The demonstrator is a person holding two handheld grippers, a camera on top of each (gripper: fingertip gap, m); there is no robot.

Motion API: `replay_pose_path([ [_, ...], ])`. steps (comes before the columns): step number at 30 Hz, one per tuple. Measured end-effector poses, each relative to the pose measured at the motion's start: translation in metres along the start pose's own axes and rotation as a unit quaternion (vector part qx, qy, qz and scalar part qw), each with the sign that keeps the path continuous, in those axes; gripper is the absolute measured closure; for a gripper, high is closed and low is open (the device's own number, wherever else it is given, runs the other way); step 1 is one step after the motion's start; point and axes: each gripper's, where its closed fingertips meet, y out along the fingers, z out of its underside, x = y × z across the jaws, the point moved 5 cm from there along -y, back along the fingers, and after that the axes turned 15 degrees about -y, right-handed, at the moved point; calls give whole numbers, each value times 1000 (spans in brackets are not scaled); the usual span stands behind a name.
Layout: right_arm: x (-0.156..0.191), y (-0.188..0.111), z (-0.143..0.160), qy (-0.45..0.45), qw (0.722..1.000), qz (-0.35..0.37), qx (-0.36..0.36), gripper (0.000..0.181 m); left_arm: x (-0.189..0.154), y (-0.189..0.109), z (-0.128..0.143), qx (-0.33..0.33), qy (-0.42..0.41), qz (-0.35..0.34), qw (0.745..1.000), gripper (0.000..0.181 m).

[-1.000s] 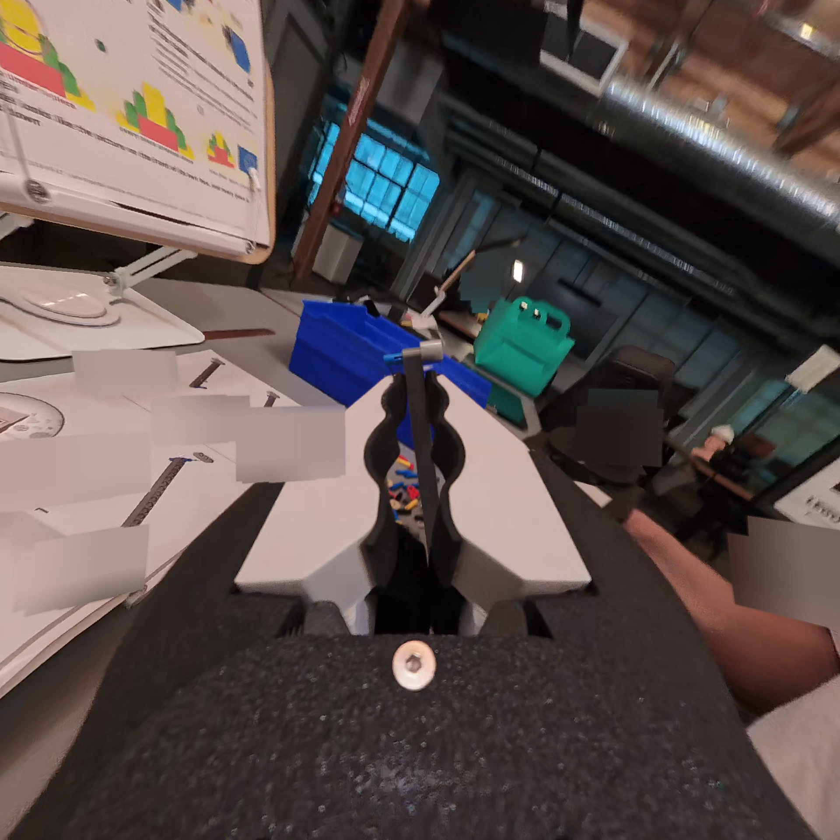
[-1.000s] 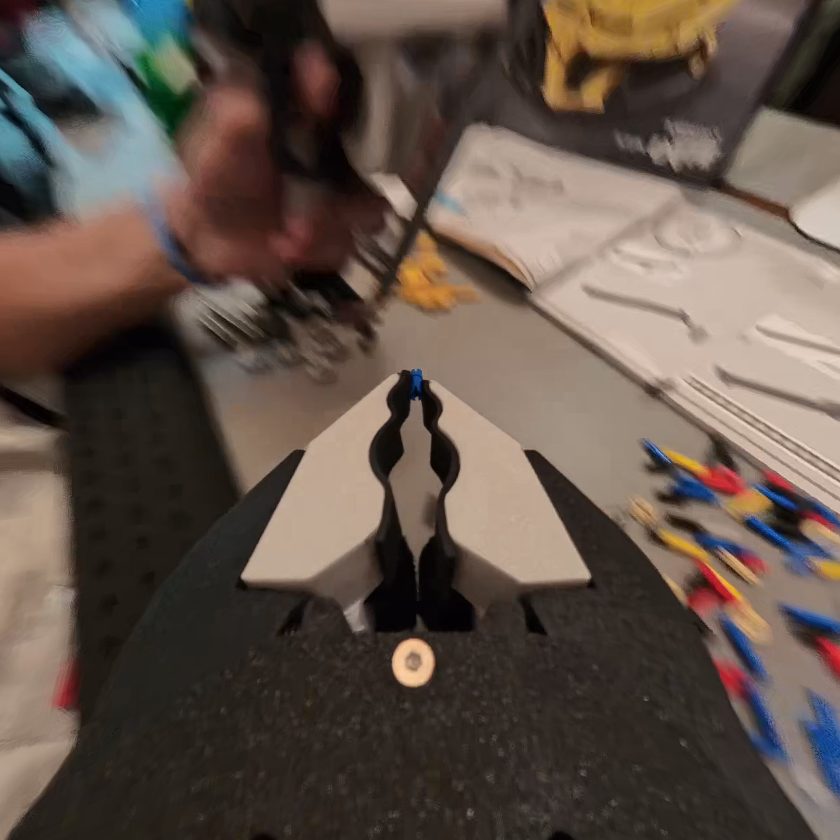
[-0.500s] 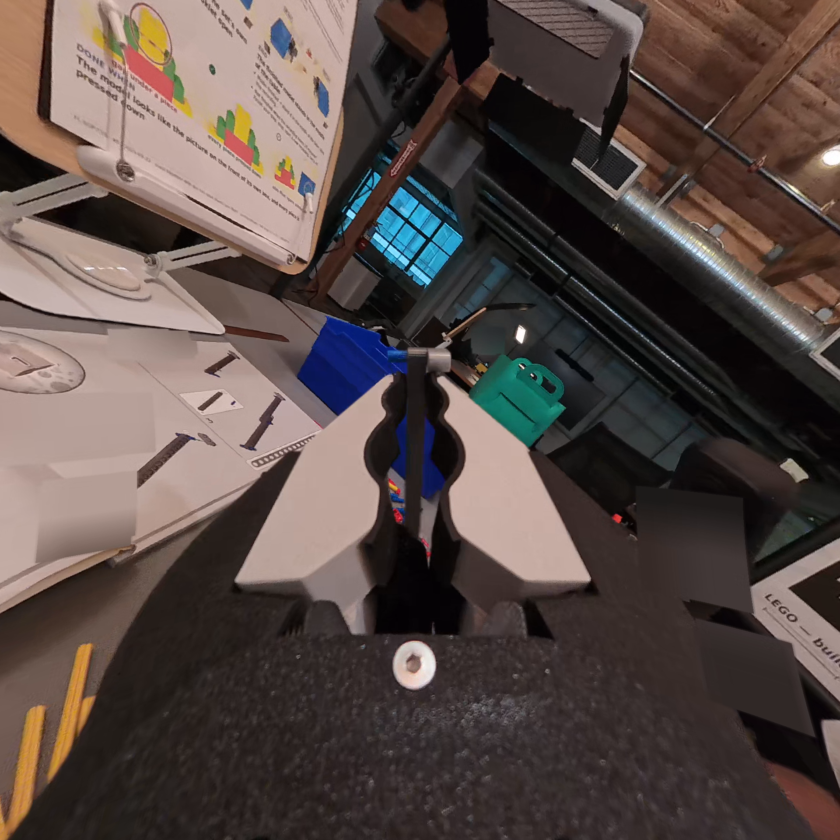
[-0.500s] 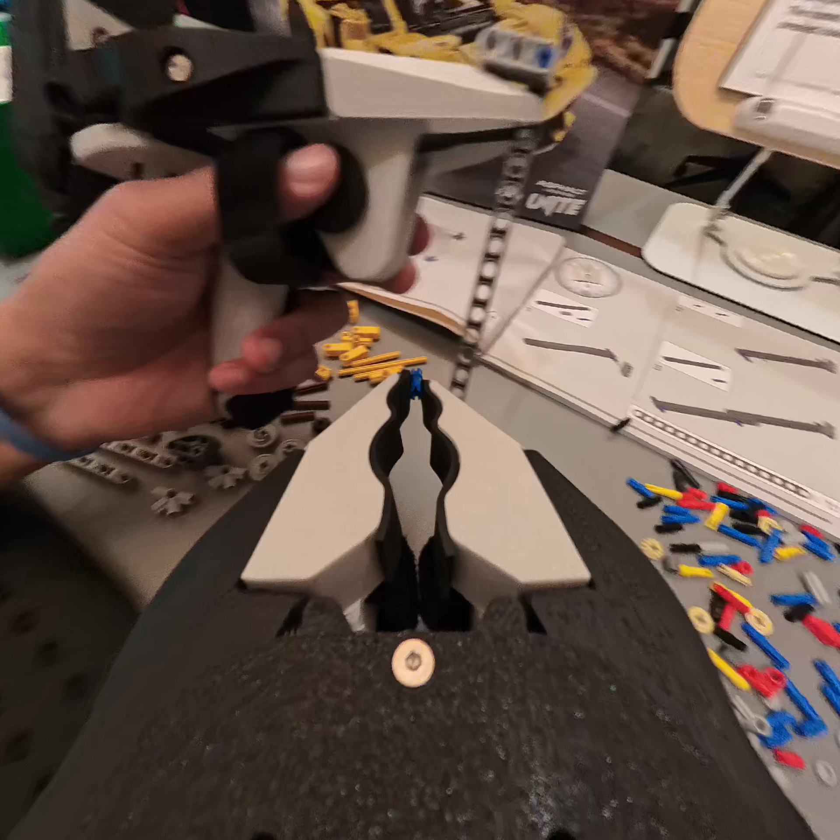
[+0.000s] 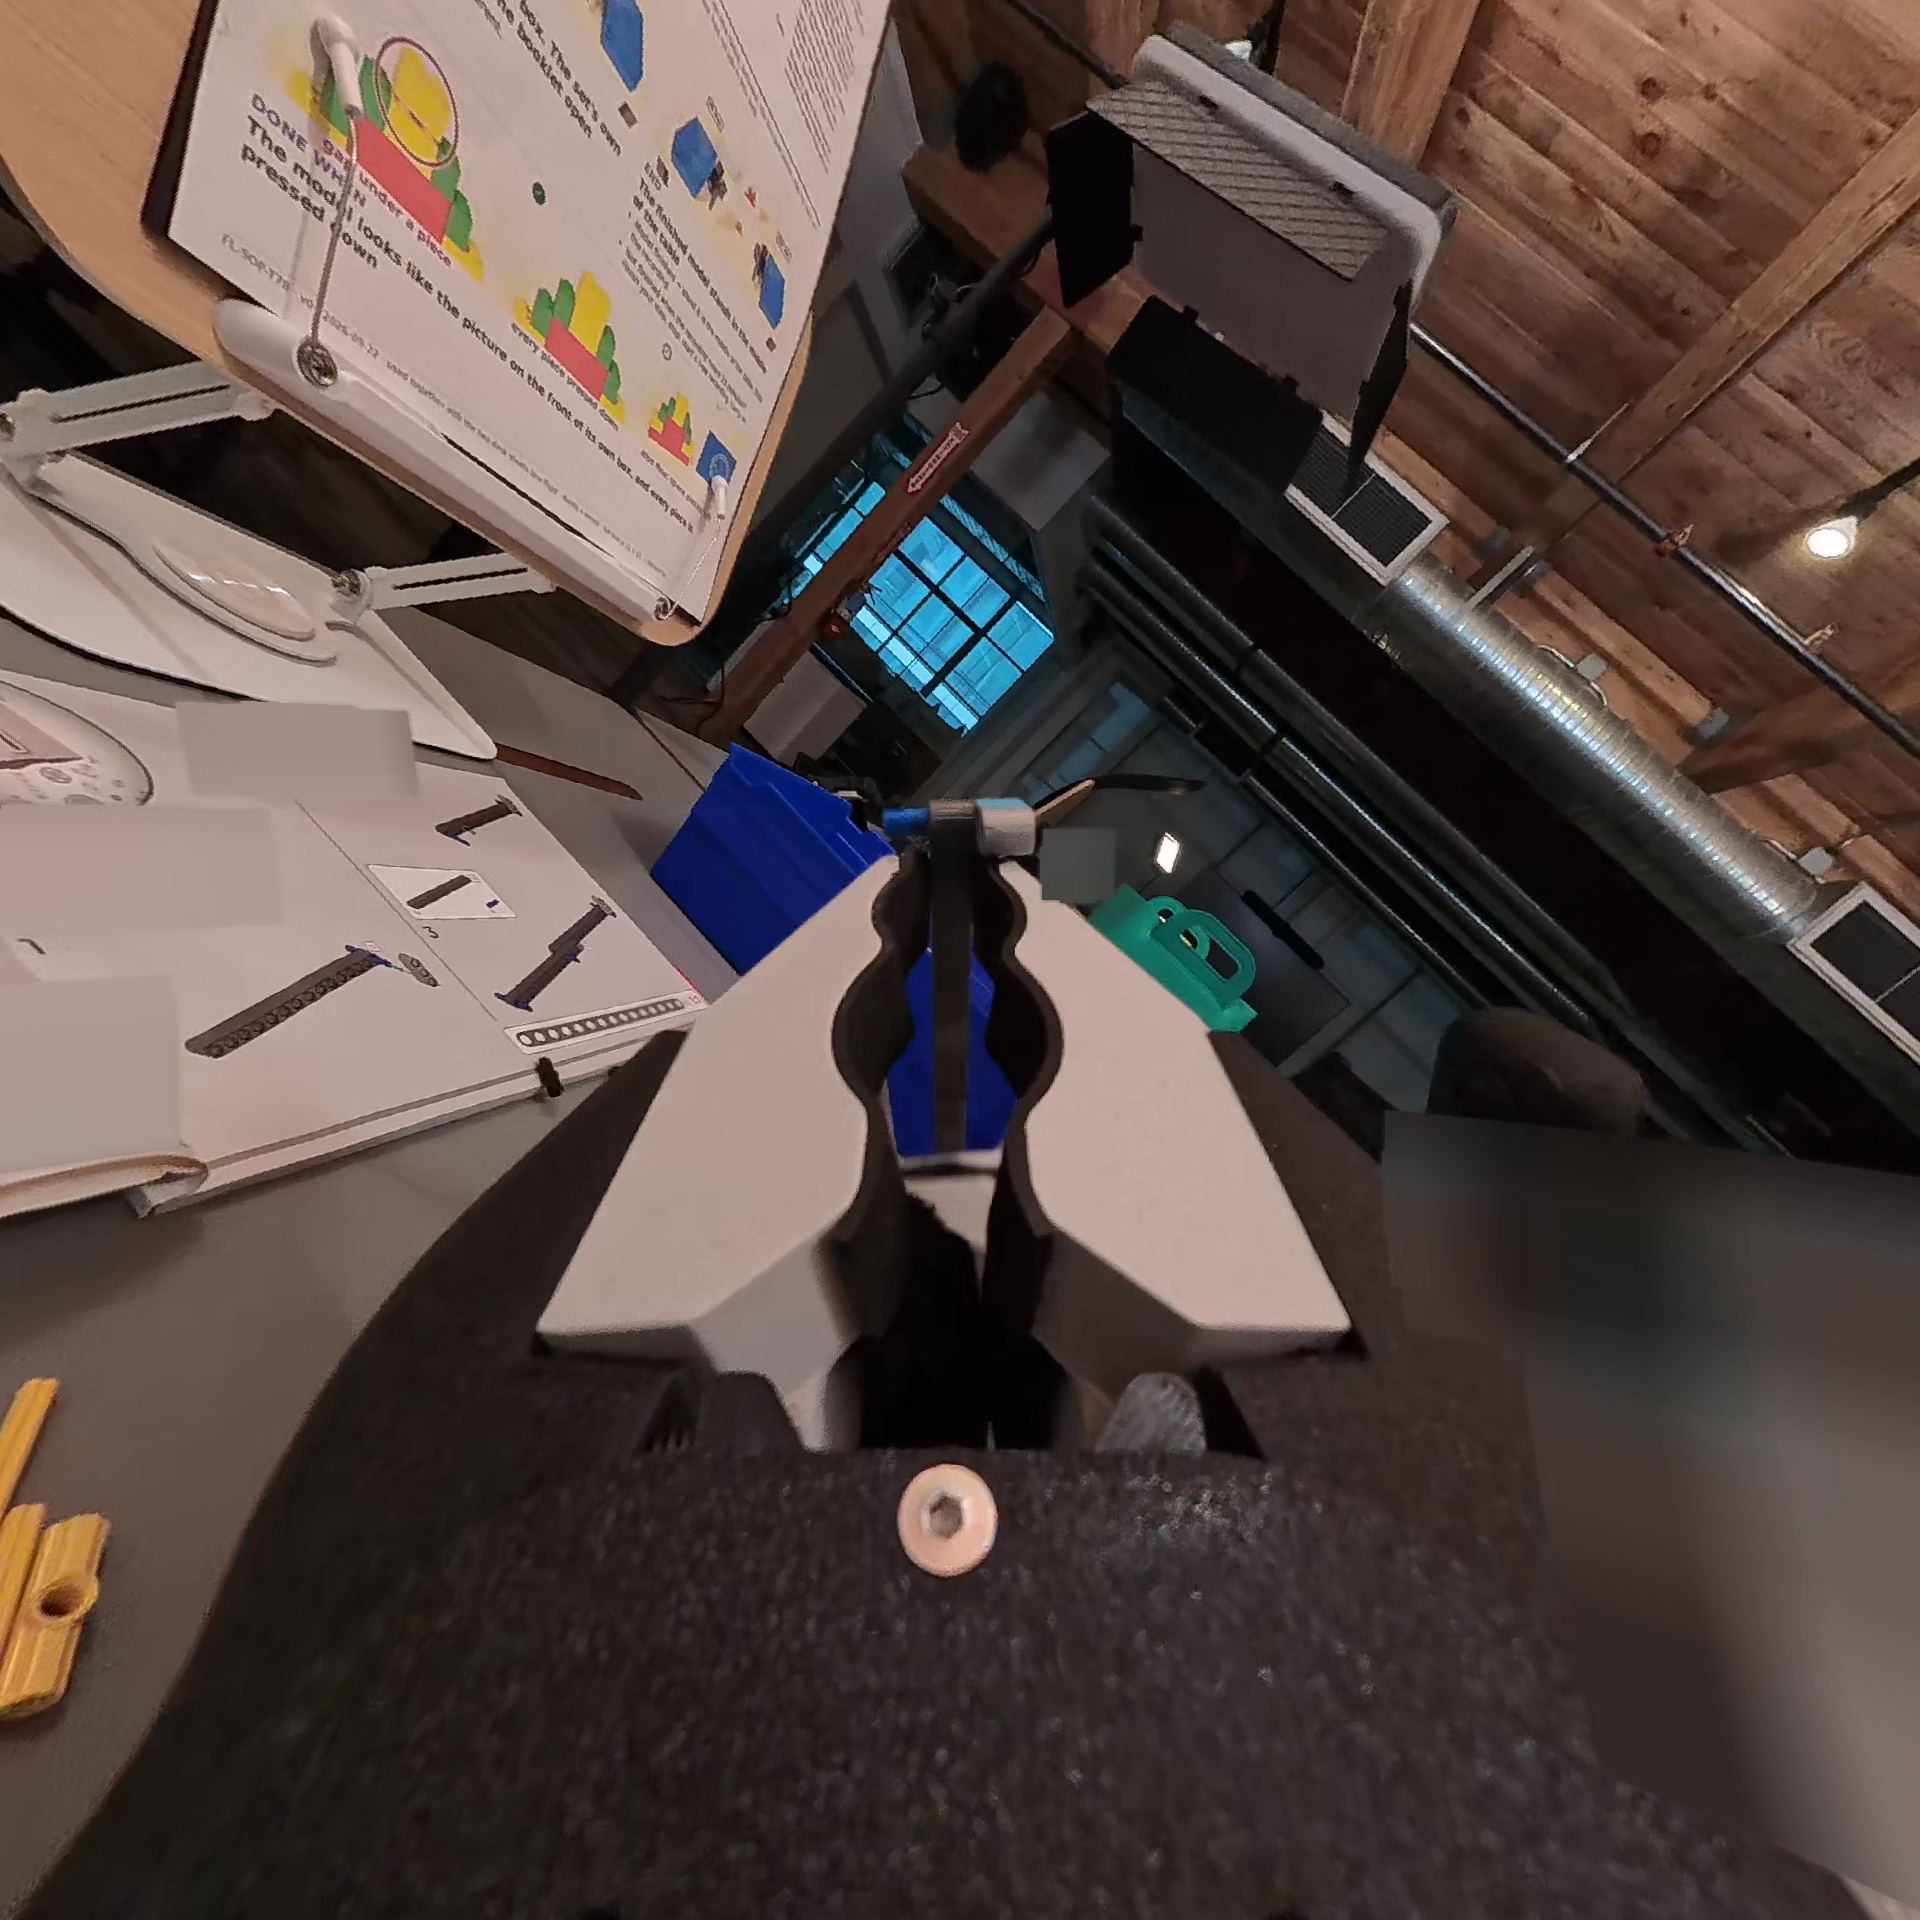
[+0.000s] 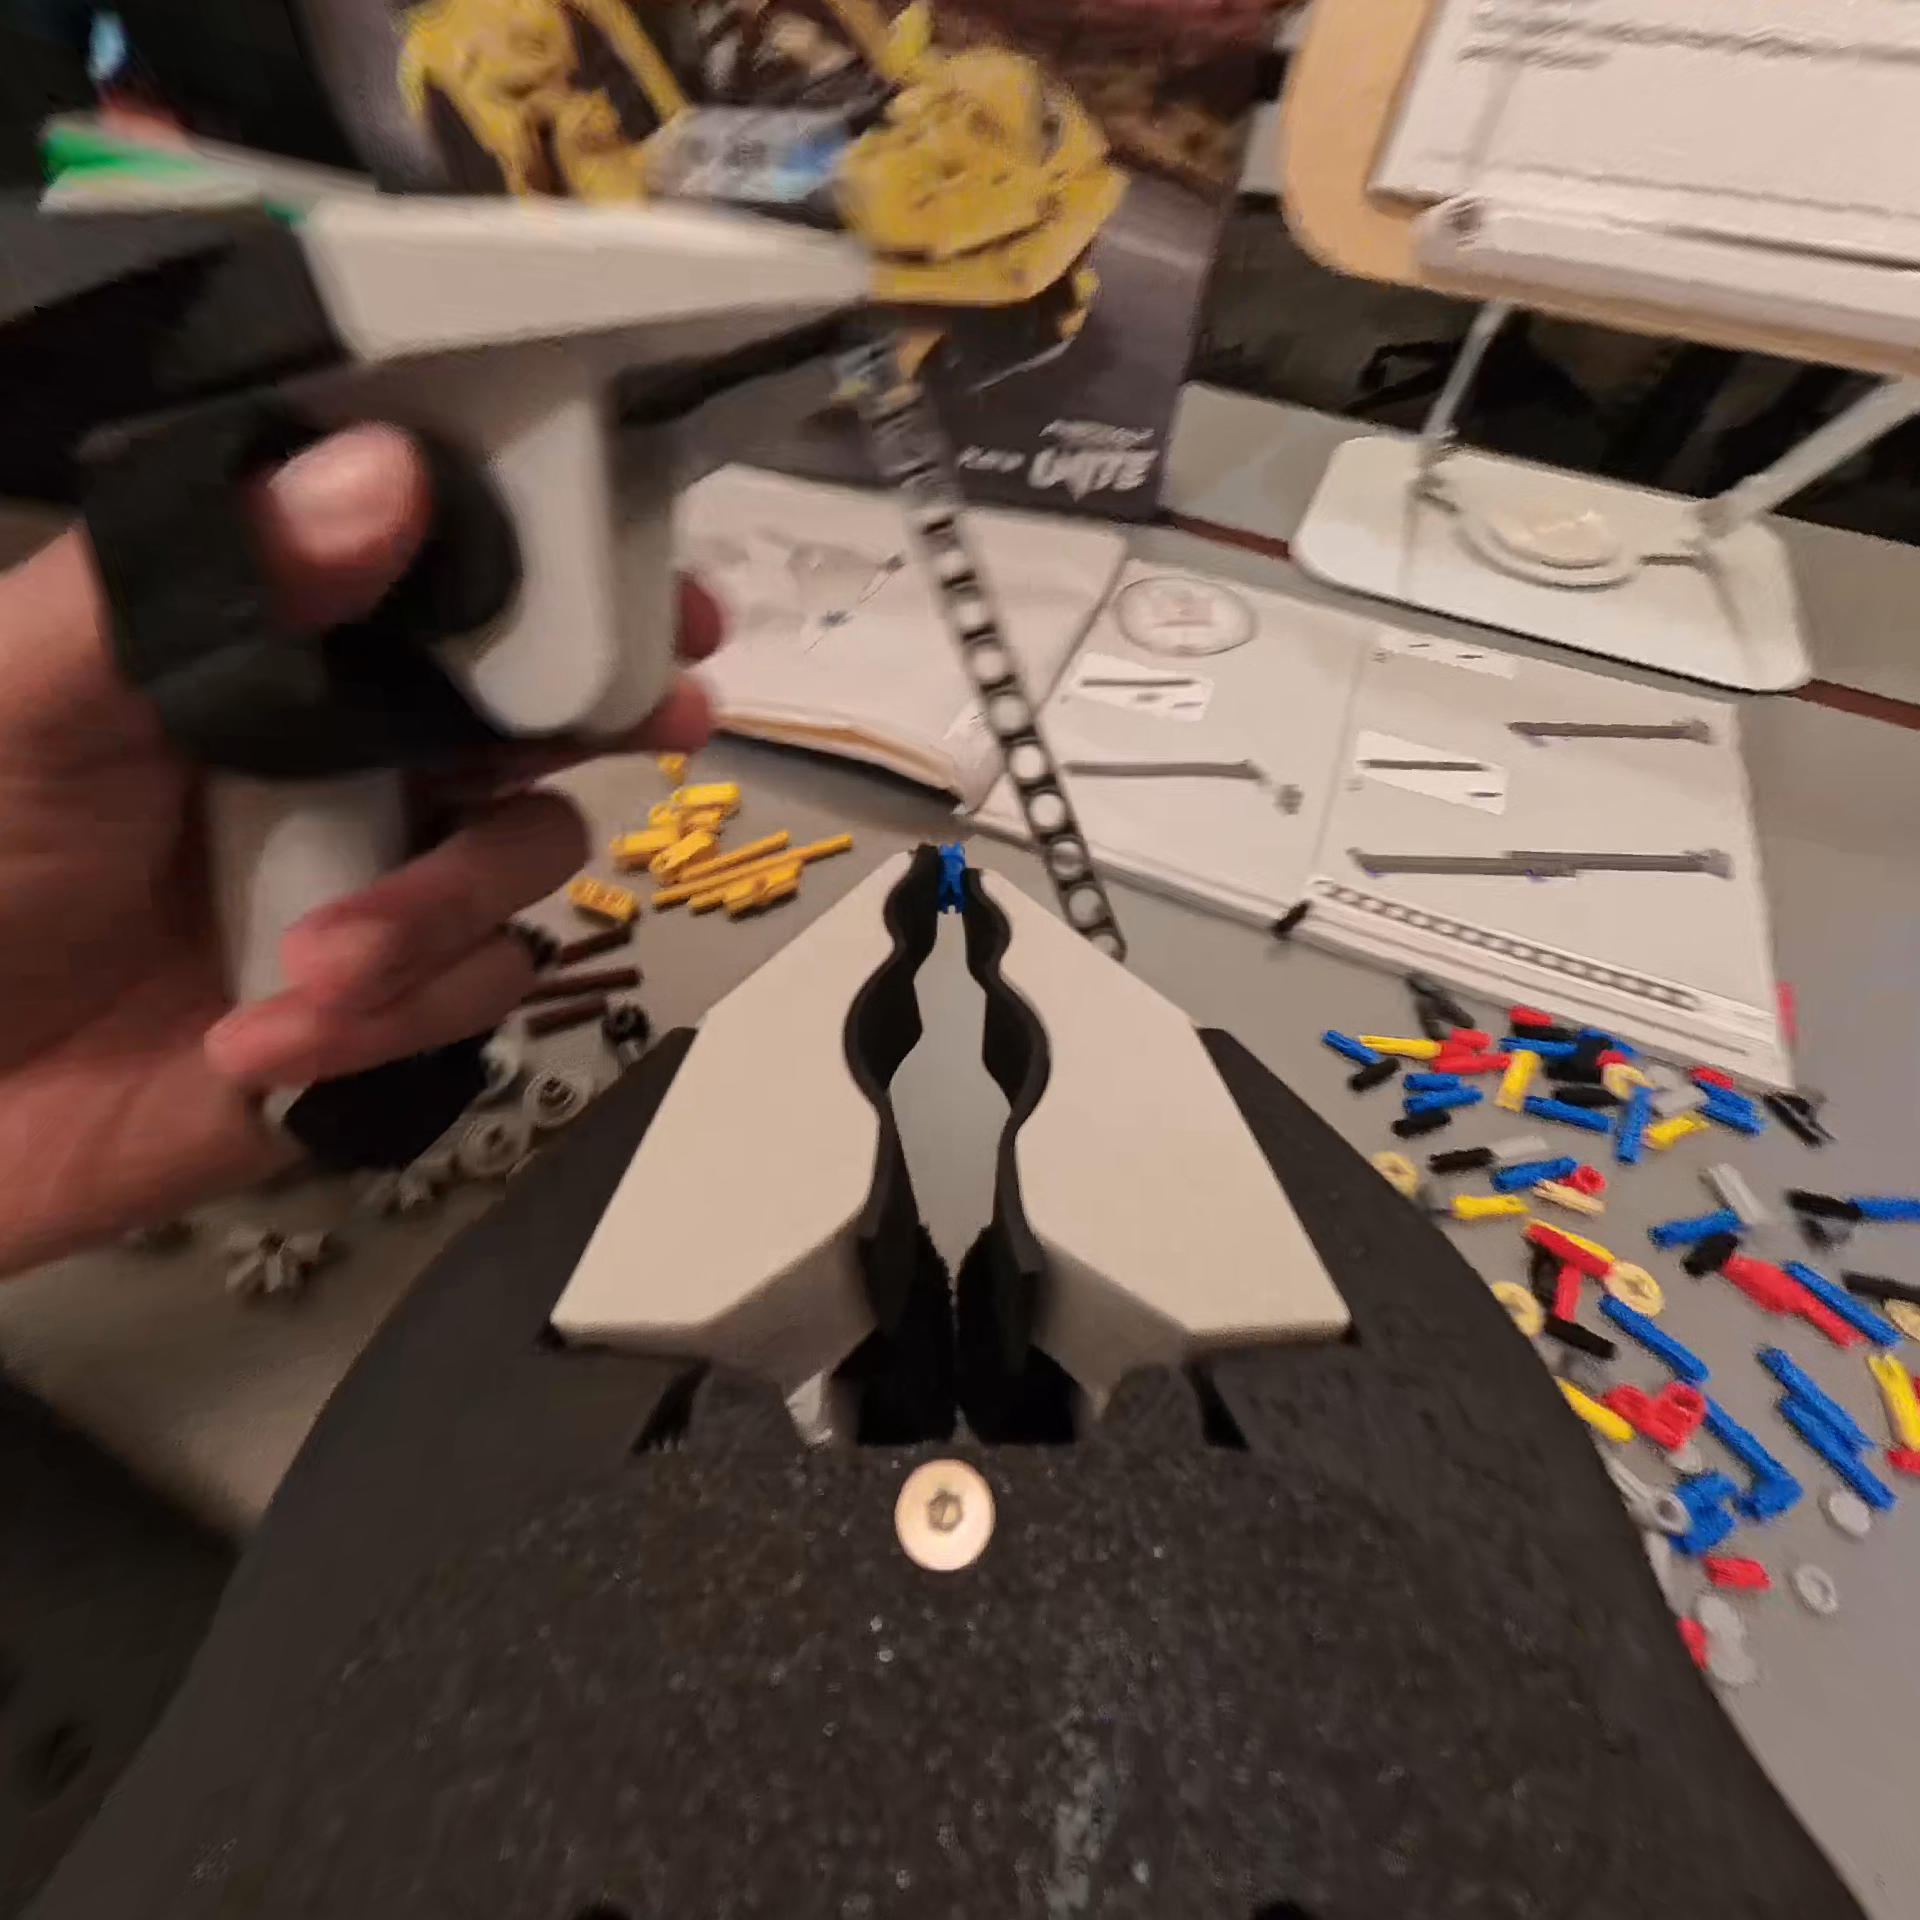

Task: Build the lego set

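Left claw (image 5: 951, 883) pinching black holed beam (image 5: 951, 997) edge-on, with blue pin (image 5: 902, 820) and grey connector (image 5: 1006, 826) at its top end; raised above grey tabletop (image 5: 260, 1299), over open instruction booklet (image 5: 312, 935). Right claw (image 6: 948, 883) pressed on small blue pin (image 6: 950, 878), near the beam's hanging lower end (image 6: 1049, 821). Loose yellow pieces (image 6: 717, 847) and mixed coloured pins (image 6: 1662, 1195) scattered on tabletop; blurred in places.
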Motion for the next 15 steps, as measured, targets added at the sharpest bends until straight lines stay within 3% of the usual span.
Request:
replay_pose_path([
  [2, -16, -7, -4, 19, 999, 20, -21, 177, -4, -7, 5, 2, 6, 1, 1000, 175],
  [7, -19, -11, -10, 81, 994, -35, -70, 177, -6, -22, 16, -10, -8, 15, 1000, 175],
  [10, -19, -15, -13, 190, 971, -85, -121, 177, -10, -27, 20, -22, 1, 23, 999, 175],
  [15, -31, -27, -20, 262, 944, -96, -178, 177, -21, -28, 33, 6, 50, 37, 998, 181],
])
